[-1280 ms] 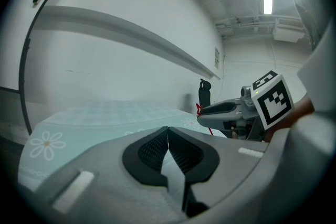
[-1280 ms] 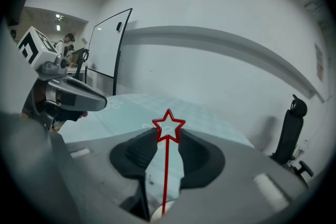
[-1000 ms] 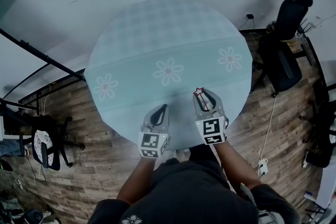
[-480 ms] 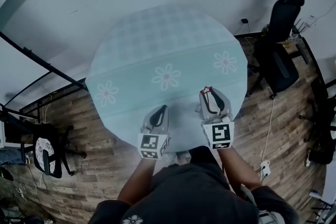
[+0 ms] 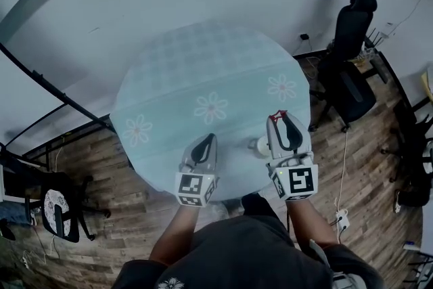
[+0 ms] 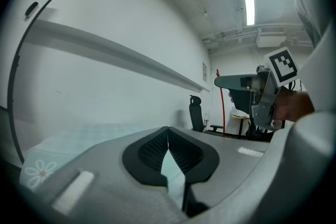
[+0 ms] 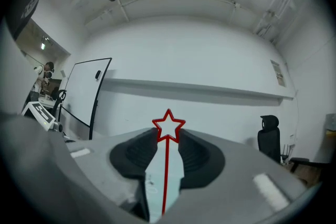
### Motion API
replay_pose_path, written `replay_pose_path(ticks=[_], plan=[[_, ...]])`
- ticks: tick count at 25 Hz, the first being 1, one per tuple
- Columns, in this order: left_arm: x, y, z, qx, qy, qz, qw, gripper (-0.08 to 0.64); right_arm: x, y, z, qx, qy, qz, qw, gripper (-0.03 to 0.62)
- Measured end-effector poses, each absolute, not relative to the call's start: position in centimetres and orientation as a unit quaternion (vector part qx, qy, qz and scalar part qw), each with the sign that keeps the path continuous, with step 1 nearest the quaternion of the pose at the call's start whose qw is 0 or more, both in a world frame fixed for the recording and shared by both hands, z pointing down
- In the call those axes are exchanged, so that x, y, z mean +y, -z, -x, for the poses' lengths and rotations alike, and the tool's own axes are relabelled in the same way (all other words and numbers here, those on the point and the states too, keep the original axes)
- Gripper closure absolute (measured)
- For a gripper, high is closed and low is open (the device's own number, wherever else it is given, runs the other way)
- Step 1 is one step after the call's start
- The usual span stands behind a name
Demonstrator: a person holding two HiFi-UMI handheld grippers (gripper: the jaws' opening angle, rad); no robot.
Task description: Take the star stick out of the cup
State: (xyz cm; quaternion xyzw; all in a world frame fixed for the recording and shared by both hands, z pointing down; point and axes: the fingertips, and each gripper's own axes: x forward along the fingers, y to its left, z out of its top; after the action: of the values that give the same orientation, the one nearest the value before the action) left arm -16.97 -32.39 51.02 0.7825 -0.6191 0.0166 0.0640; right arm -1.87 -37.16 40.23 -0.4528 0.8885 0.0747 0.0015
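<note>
Here the right gripper [image 5: 284, 118] clamps the star stick [image 7: 165, 176], star past its jaws; left gripper [image 6: 168, 132] closed, empty.

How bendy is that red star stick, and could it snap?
Probably light: the star stick is very thin. Likely fairly stiff, as it stands straight in the right gripper without drooping. Hard bending might snap it.

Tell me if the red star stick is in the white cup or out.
Probably out: the right tongs clamp the red star stick, and the white cup stands aside; the stick's lower end is hidden.
</note>
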Motion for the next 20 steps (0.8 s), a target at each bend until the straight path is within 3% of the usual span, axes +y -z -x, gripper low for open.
replay_pose_path(ticks=[12, 20], plan=[[-29.3, -44.6, 16.2, -0.598, 0.008, -0.801, 0.012, 0.555, -30.9, -33.8, -1.6, 0.874, -0.091, 0.474, 0.060, 0.466], [-28.4, -41.1, 11.4, -0.583, 0.031, -0.812, -0.019, 0.555, -29.2, -32.5, -4.6, 0.879, -0.097, 0.461, 0.070, 0.466]])
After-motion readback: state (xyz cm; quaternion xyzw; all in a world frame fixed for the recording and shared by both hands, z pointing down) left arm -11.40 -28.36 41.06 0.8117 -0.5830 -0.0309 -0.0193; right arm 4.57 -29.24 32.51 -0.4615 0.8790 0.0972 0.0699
